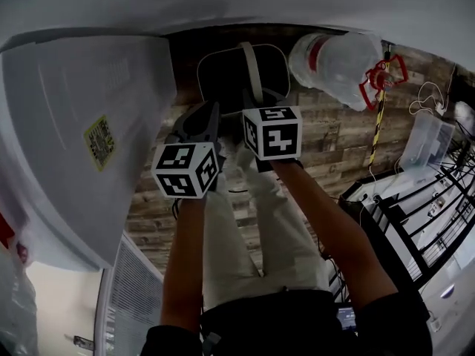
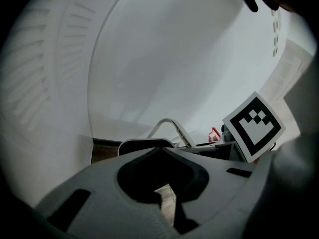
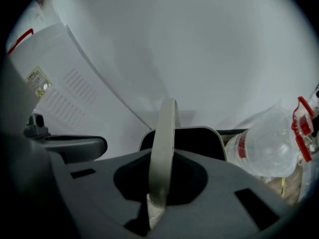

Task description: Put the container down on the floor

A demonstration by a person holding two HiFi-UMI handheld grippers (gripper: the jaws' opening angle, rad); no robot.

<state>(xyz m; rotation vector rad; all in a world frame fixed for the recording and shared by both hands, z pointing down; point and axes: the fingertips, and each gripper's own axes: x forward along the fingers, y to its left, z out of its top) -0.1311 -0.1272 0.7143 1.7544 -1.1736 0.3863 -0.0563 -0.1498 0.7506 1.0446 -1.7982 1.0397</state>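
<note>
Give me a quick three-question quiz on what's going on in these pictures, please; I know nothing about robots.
1. Which tongs grip the container's handle? A. left B. right C. neither
2. True or false: in the head view, the clear jug lies to the left of the container.
3. Fill in: the floor looks like ____ planks.
Key: 1. B, the right tongs are shut on the handle. 2. False, it lies to the right. 3. wooden.
</note>
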